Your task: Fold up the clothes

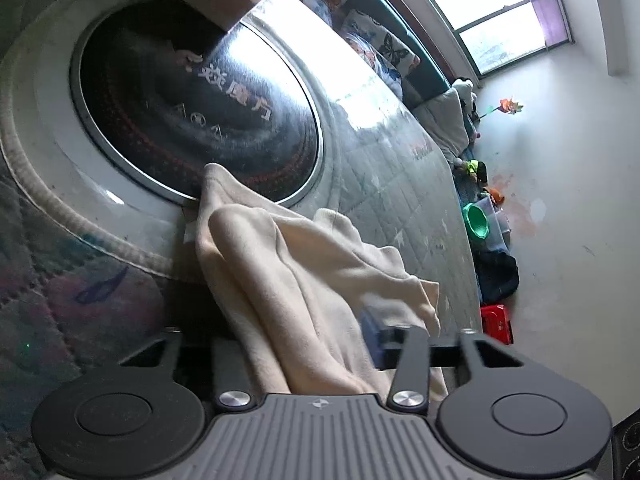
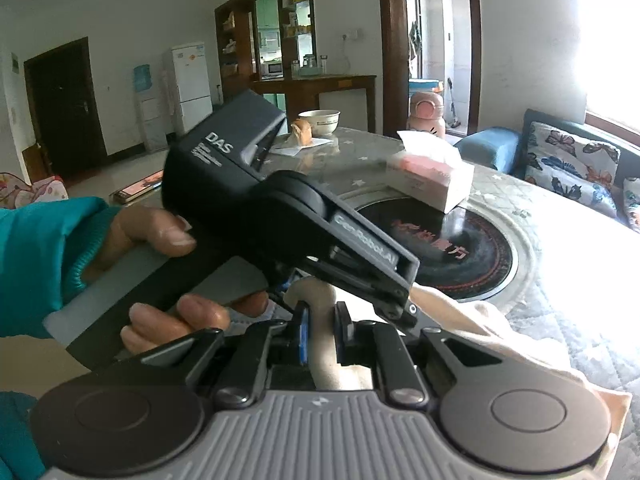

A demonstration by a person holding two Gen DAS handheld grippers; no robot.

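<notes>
Right gripper [image 2: 322, 330], bottom centre of its own view, has jaws clamped on a bunched fold of the cream garment [image 2: 472, 320]; cloth squeezed thin between the two pads, so a firm pinch for lifting or pulling an edge. Left gripper [image 1: 296, 344], bottom centre of the left wrist view, has the same cream garment [image 1: 304, 276] running between its fingers; blue-padded finger [image 1: 370, 338] sits against the cloth on the right, the other finger is hidden by the fold, jaws narrowed on the fabric, looks like a grip. Both grips close together on one end, probably to stretch out an edge before folding.

Garment trails up from the jaws onto the quilted table cover [image 1: 400, 184], far tip lying over the rim of the round black cooktop [image 1: 192, 108] at frame centre. Not yet flat, folding barely begun.

Person's hand [image 2: 168, 236] in a teal sleeve [image 2: 44, 264], left of the right wrist view, holds the left gripper's handle. Tissue box [image 2: 432, 180] sits beyond the cooktop, upper right of centre, well clear of the cloth.
</notes>
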